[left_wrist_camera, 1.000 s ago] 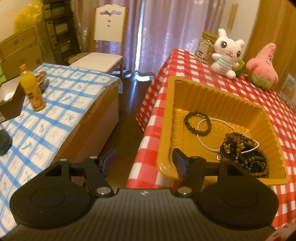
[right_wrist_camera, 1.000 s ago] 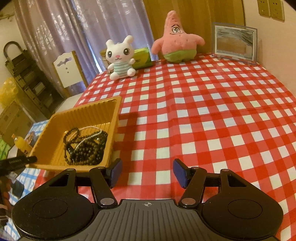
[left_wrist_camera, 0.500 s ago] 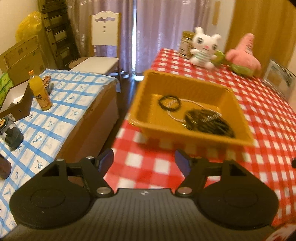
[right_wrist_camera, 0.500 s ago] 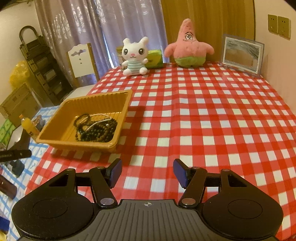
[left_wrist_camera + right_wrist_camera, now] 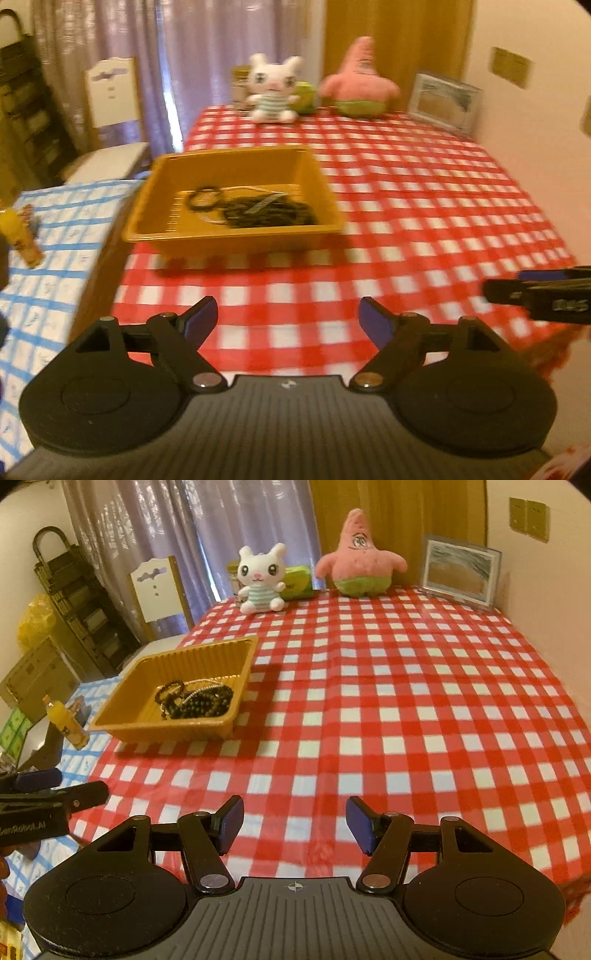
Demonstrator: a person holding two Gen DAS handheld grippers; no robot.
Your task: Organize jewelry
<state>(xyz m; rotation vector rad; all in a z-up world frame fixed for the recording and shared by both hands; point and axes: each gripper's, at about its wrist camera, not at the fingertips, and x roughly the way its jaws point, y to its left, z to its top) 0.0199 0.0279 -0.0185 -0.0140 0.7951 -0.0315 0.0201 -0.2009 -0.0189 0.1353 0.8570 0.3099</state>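
Note:
A yellow tray (image 5: pixel 236 230) (image 5: pixel 122 723) stands near the left edge of the red checked table. In it lies a heap of dark bead bracelets (image 5: pixel 266 214) (image 5: pixel 199 701) with a pale pearl strand among them. My left gripper (image 5: pixel 287 321) hangs over the table's near edge, well short of the tray, its jaws opening with nothing between them. My right gripper (image 5: pixel 294 821) is open and empty over the near middle of the cloth. Each gripper shows at the edge of the other's view: the right one's fingers (image 5: pixel 543 291), the left one's fingers (image 5: pixel 51 786).
A white bunny plush (image 5: pixel 260 579), a pink star plush (image 5: pixel 360 566) and a picture frame (image 5: pixel 460 570) line the table's far edge. A lower table with a blue checked cloth (image 5: pixel 48 258) and an orange bottle (image 5: pixel 66 722) stands to the left; a white chair (image 5: pixel 157 590) behind.
The left gripper has swung right and back from the tray's near left corner, and its jaws have spread wider. The right gripper has drawn back and up; the tray looks farther away.

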